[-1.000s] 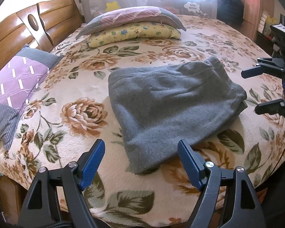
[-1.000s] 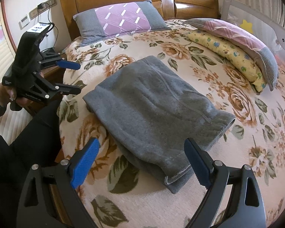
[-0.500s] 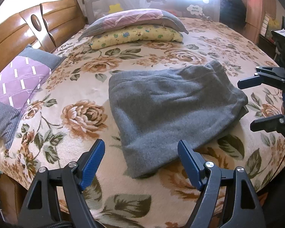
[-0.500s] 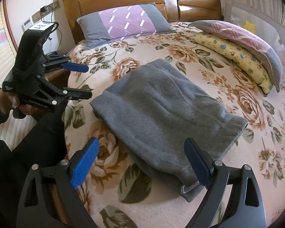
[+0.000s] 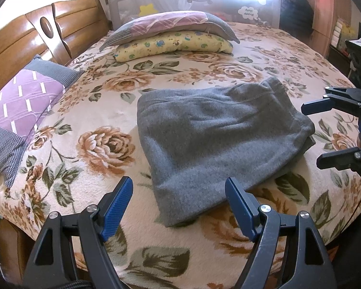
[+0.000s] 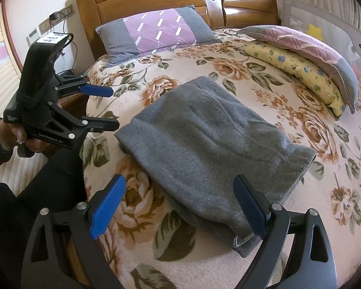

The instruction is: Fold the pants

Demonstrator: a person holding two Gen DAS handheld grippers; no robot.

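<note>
Grey fleece pants [image 5: 219, 134] lie folded into a compact rectangle on the floral bed cover [image 5: 103, 149]; they also show in the right wrist view [image 6: 211, 144]. My left gripper [image 5: 179, 200] is open and empty, hovering just short of the fold's near corner. It also shows in the right wrist view [image 6: 109, 109], held by a hand beside the bed. My right gripper [image 6: 179, 197] is open and empty, over the pants' near edge. It also shows in the left wrist view [image 5: 311, 134], just right of the pants.
A purple and grey pillow [image 5: 19, 110] lies by the wooden headboard [image 5: 41, 38]. A yellow pillow [image 5: 173, 45] under a pink-grey one [image 5: 173, 22] lies at the far side, before a grey bed rail [image 5: 195, 0]. The bed edge runs close below both grippers.
Both grippers have drawn back and risen a little from the pants, staying open. The folded pants have not moved.
</note>
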